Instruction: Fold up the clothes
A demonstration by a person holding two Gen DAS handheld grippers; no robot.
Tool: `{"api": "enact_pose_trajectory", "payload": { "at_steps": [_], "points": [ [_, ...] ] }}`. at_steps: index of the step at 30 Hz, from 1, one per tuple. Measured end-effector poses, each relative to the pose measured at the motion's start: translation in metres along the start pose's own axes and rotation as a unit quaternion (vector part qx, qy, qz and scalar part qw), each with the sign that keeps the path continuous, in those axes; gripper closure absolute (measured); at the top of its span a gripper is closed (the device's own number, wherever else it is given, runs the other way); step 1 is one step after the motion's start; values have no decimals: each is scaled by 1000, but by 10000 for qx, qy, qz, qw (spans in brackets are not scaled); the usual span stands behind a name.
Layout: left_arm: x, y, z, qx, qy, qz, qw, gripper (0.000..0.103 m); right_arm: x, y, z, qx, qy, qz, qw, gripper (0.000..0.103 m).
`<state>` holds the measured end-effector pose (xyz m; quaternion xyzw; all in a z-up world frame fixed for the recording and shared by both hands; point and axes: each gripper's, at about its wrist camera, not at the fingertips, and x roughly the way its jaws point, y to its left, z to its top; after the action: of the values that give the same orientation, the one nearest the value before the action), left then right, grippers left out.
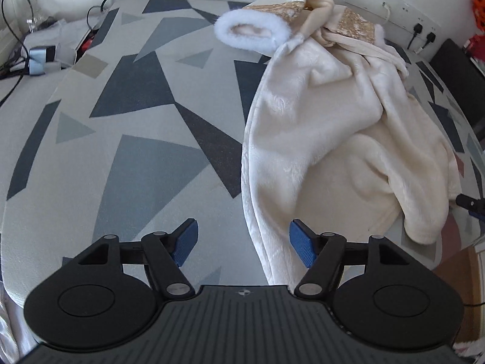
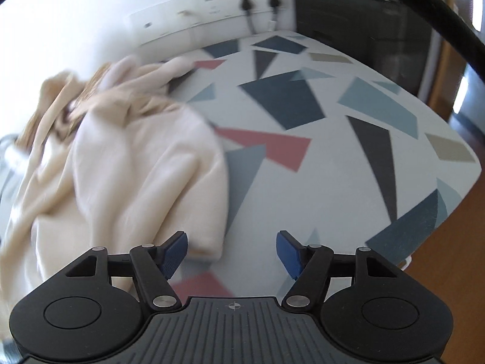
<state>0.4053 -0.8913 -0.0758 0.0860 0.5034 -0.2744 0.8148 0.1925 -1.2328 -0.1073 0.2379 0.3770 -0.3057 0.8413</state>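
Observation:
A cream plush garment (image 1: 318,127) with gold trim and a white fur cuff (image 1: 248,32) lies crumpled on the patterned table (image 1: 136,121). My left gripper (image 1: 242,242) is open and empty, just above the garment's near left edge. In the right wrist view the same garment (image 2: 121,166) lies bunched at the left. My right gripper (image 2: 232,253) is open and empty, over the table (image 2: 333,182) just right of the garment's near corner. The right gripper's tip also shows at the far right of the left wrist view (image 1: 471,204).
Cables and a small grey device (image 1: 39,60) lie off the table's far left. A white wall socket strip (image 1: 394,15) with black plugs runs behind the table. A black box (image 2: 363,36) stands at the far right corner. The table's right edge (image 2: 448,212) drops to a wooden floor.

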Motion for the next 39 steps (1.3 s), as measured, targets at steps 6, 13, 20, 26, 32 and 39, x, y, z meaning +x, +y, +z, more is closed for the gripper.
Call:
{"api": "enact_pose_trajectory", "payload": {
  "at_steps": [6, 13, 20, 26, 32, 39],
  "points": [
    [-9, -15, -22, 707, -38, -42, 9975, 34, -3, 5, -16, -410, -5, -139, 9991, 40],
    [-15, -32, -36, 1573, -140, 47, 9874, 34, 10, -3, -7, -184, -204, -274, 9992, 40],
    [-6, -40, -44, 2281, -26, 346, 9730, 34, 14, -7, 3, -26, -222, -221, 9995, 40],
    [8, -39, -36, 2163, -236, 836, 9724, 34, 16, -7, 4, 22, -254, -233, 9994, 40],
    [23, -50, -31, 2294, -492, 1210, 9645, 28, 20, 1, 0, -349, -396, -158, 9985, 60],
    [27, -43, -20, 2055, -629, 1351, 9672, 75, 26, 11, 1, -670, -584, -213, 9958, 78]
  ]
}}
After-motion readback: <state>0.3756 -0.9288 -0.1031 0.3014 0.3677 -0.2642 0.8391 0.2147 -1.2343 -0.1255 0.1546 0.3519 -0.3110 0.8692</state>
